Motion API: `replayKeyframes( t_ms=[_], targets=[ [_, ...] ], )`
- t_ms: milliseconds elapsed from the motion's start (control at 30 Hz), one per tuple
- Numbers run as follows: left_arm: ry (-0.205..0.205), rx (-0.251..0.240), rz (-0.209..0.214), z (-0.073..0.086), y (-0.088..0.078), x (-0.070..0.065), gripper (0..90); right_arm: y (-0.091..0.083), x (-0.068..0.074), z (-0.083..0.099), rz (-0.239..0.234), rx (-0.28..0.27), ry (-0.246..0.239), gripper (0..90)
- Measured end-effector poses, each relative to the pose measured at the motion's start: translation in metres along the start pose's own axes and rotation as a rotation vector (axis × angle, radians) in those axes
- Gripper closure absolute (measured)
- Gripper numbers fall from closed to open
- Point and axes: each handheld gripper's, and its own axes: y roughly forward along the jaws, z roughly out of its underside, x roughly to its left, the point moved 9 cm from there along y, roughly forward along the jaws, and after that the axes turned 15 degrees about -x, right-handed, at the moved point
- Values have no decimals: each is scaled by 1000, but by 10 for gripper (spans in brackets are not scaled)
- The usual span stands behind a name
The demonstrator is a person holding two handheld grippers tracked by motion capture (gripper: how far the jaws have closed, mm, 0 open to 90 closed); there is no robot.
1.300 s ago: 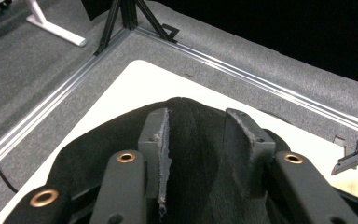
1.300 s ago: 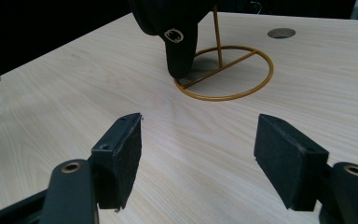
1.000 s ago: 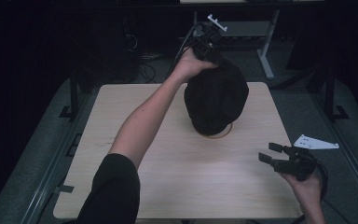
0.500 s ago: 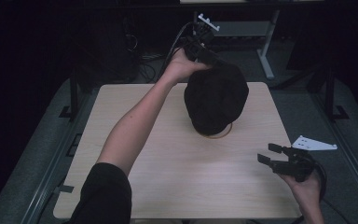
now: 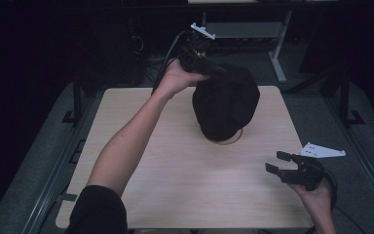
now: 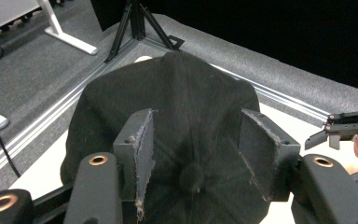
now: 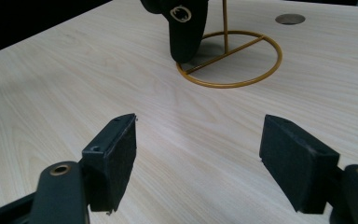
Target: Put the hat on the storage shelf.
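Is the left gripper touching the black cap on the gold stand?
Cannot tell. In the left gripper view the fingers stand wide on either side of the black cap, without clear contact or gap. Its jaws have just been opening.

tools: black, brass-ringed screw holes | pads (image 7: 298,161): frayed | sleeve (image 5: 97,209): black

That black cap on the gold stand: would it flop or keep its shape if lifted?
The black cap looks like soft cloth, with seams and creases, so it would probably sag. It seems light. The gold wire stand is thin with a ring base, so a sideways push might tip it.
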Motion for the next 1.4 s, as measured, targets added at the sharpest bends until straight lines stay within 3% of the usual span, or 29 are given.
replayKeyframes(
  t_ms=[167, 500, 1100, 1400],
  targets=[
    [-4, -7, -3, 8, -11, -1, 446, 2, 5, 0, -13, 1, -12, 258],
    [-25, -32, -18, 23, -33, -2, 428, 8, 9, -3, -21, -19, 24, 246],
    [-41, -55, -21, 50, -65, -5, 402, 17, 15, -1, -9, -4, 3, 245],
    [-27, -63, -25, 59, -79, -4, 398, 21, 18, 0, -9, 11, -13, 244]
  ],
)
